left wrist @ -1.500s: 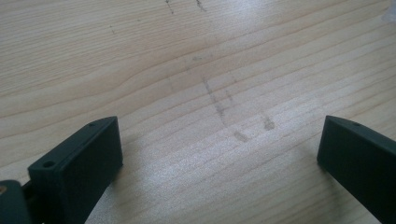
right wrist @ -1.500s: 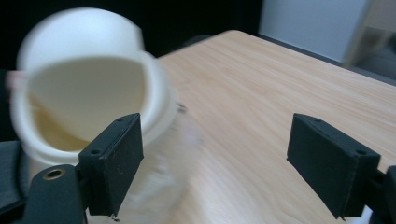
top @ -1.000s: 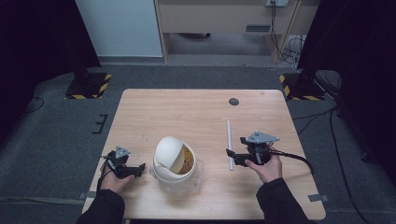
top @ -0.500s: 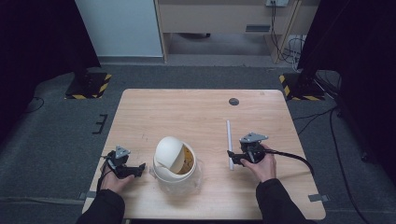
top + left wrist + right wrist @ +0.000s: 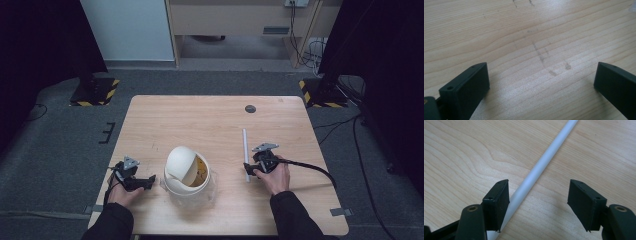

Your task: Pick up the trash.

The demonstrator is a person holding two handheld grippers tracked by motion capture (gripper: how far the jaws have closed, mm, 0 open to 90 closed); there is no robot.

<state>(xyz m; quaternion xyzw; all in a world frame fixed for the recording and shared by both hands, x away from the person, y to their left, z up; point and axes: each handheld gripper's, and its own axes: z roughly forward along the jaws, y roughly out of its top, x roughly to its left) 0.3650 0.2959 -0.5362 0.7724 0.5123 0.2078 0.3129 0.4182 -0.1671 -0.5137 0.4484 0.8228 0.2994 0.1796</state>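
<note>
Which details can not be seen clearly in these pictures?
- Contents of the cream lidded plastic container: high view, its domed lid hides them.
- Near end of the thin white plastic tube: right gripper view, behind one black jaw.
- Small dark round spot on the wooden table: high view, too small.

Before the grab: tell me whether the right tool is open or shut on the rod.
Open. The right tool's jaws have been closing, straddling the rod; one jaw is still clear.
</note>
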